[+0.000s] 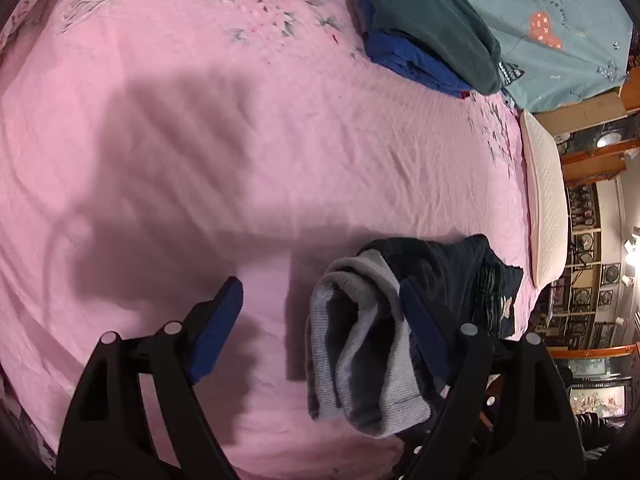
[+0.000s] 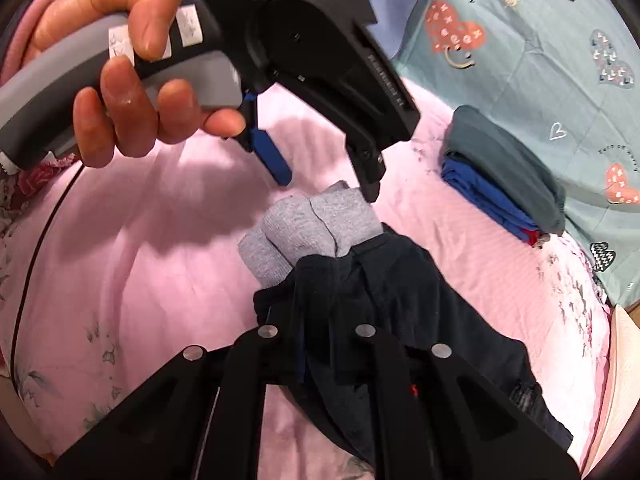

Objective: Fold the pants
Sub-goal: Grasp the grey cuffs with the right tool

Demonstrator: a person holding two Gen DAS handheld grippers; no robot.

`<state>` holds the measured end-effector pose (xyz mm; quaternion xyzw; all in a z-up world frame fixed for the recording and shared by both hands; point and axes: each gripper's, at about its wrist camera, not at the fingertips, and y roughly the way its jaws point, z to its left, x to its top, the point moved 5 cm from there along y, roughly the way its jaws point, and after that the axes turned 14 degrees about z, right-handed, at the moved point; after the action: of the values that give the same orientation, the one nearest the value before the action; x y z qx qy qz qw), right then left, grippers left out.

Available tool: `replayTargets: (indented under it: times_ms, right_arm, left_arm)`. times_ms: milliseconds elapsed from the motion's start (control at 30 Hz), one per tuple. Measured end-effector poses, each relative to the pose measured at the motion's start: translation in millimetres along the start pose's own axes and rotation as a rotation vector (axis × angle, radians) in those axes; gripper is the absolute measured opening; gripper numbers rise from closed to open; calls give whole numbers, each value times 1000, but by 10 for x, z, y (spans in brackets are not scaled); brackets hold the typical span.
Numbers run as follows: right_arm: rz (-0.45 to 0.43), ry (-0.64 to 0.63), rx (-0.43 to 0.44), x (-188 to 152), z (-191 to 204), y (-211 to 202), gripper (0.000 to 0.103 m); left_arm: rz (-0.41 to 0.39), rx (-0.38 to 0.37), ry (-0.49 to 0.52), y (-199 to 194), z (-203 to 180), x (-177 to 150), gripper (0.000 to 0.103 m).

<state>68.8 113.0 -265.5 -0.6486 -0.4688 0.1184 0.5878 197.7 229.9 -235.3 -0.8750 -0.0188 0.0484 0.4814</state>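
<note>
Left wrist view: the left gripper (image 1: 320, 320) hangs over the pink bed (image 1: 200, 160) with its fingers (image 1: 216, 328) wide apart, gripping nothing. The grey cuffs (image 1: 360, 344) of the pants (image 1: 448, 276) lie between them, against the right finger.

In the right wrist view the right gripper (image 2: 320, 344) has its fingers closed on the dark pants fabric. The pants sit bunched on the bed just ahead of it, grey cuffs (image 2: 312, 228) at the far end. The left gripper (image 2: 328, 172) hangs open just above those cuffs, held by the hand (image 2: 120, 80).

Step in hand, as judged: a mid-fold stage. The pants are already gathered into a short bundle, with one end pinned by the right gripper and the cuff end free.

The next move likely calls for the left fingers to close on the cuffs, then carry them over the pinned end, keeping both legs aligned.

Count:
- Pants: one pair, two cuffs visible.
- Grippers: two.
- Folded stack (image 1: 432, 32) at the far bed edge: one, with at least two garments, dark green over blue.
- Pillow (image 1: 546, 204): one.
</note>
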Motion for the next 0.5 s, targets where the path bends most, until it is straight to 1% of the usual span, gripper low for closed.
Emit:
replayTargets:
  times_ms: [100, 167, 333, 433, 467, 500]
  right_arm:
    - [-11, 14, -5, -45, -12, -41, 8]
    - [-19, 21, -10, -38, -30, -22, 8]
    - [-25, 22, -16, -63, -34, -63, 8]
    - [-30, 28, -16, -55, -33, -59, 8]
    - [-30, 29, -16, -57, -30, -59, 8]
    - [-31, 32, -19, -56, -30, -57, 8]
  left_arm:
    - [34, 1, 20, 65, -71, -15, 85]
    - [63, 3, 10, 131, -71, -23, 87]
    - [117, 5, -47, 210, -70, -78, 89]
    - [158, -25, -84, 272, -72, -108, 88]
    - [160, -44, -93, 289, -79, -105, 86]
    - [158, -58, -96, 298, -95, -100, 75]
